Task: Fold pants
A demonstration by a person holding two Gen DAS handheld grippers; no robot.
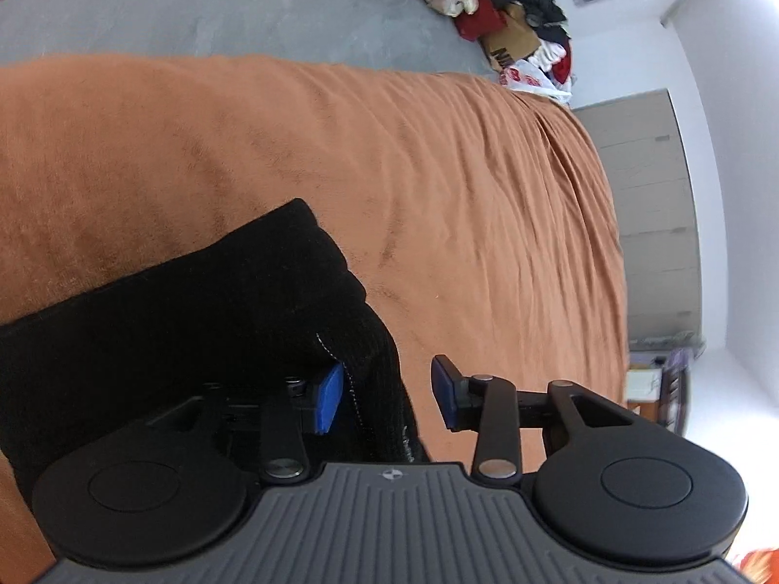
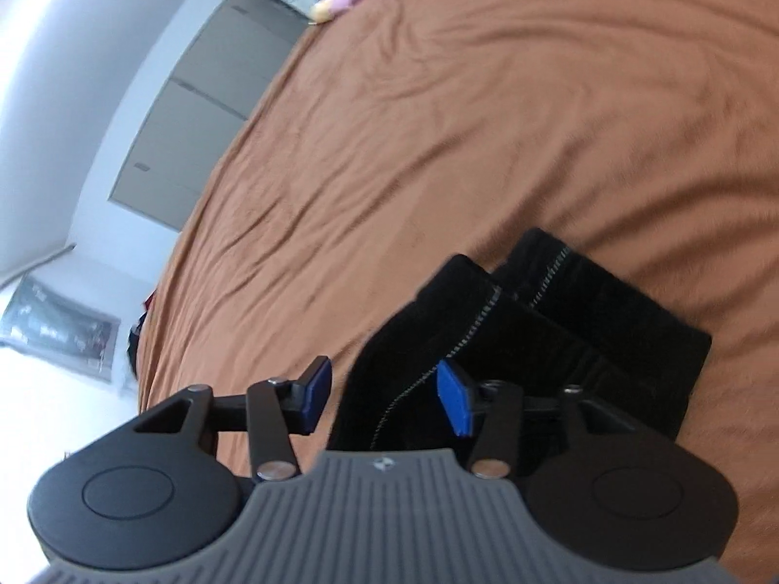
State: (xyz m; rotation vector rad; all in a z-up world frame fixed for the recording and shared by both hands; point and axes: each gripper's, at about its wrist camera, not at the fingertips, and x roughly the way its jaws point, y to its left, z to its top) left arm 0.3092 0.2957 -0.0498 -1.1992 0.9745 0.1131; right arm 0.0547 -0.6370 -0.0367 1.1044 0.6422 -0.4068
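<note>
I see clutter off the blanket's (image 1: 341, 155) far edge: a pile of clothes and bags (image 1: 516, 34) on the grey floor (image 1: 194, 5), and a grey cabinet (image 1: 652, 214) past the side edge. Nothing lies on the blanket around the pants (image 1: 185, 321). The pants are black, lying in layers on the blanket near its close edge. My left gripper (image 1: 389, 399) has its jaws wide apart with a bunch of pants cloth between them, not pinched. My right gripper (image 2: 384, 399) is also wide apart, a pants edge with white stitching sitting between its pads (image 2: 453, 399), loose.
</note>
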